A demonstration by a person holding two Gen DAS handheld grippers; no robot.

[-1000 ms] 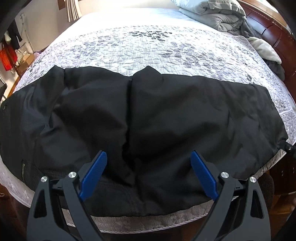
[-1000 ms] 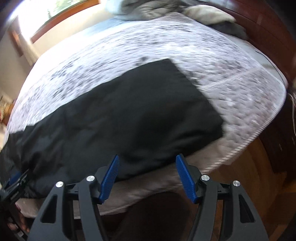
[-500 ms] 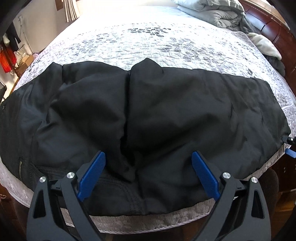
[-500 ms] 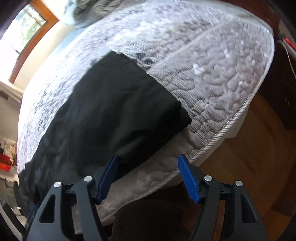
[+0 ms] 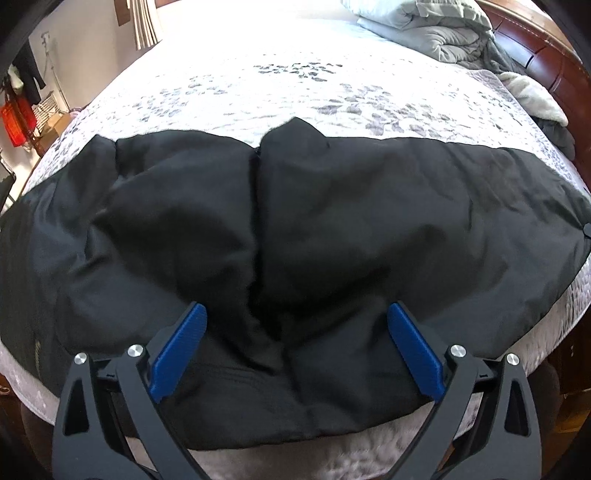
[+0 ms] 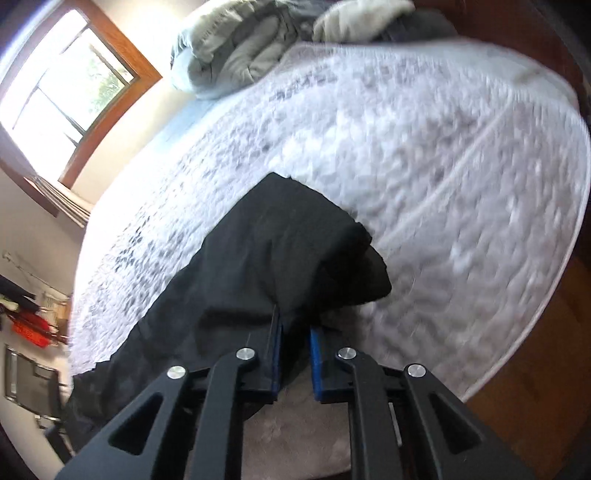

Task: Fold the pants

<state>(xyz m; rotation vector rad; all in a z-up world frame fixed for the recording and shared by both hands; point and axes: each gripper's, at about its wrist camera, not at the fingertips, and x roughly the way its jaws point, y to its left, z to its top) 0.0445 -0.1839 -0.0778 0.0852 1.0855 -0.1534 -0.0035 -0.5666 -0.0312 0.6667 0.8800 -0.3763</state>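
Note:
Black pants point(image 5: 332, 229) lie spread sideways across the near edge of a bed with a grey-white patterned quilt point(image 5: 295, 85). My left gripper point(image 5: 295, 328) is open and empty, its blue pads hovering over the middle of the pants near the bed's front edge. In the right wrist view my right gripper point(image 6: 295, 328) is shut on the near edge of the pants point(image 6: 280, 251) at the leg end, and the cloth bunches up where it is pinched. The quilt point(image 6: 443, 155) lies beyond.
A grey folded duvet point(image 5: 432, 26) and a pillow point(image 5: 535, 96) sit at the head of the bed by the dark wooden headboard point(image 5: 554, 51). A window point(image 6: 70, 88) is on the far wall. Wooden floor point(image 6: 546, 362) lies right of the bed.
My right gripper moved in to the leg end of the pants and shut on the cloth edge, lifting it a little. My left gripper moved slightly closer and stayed open.

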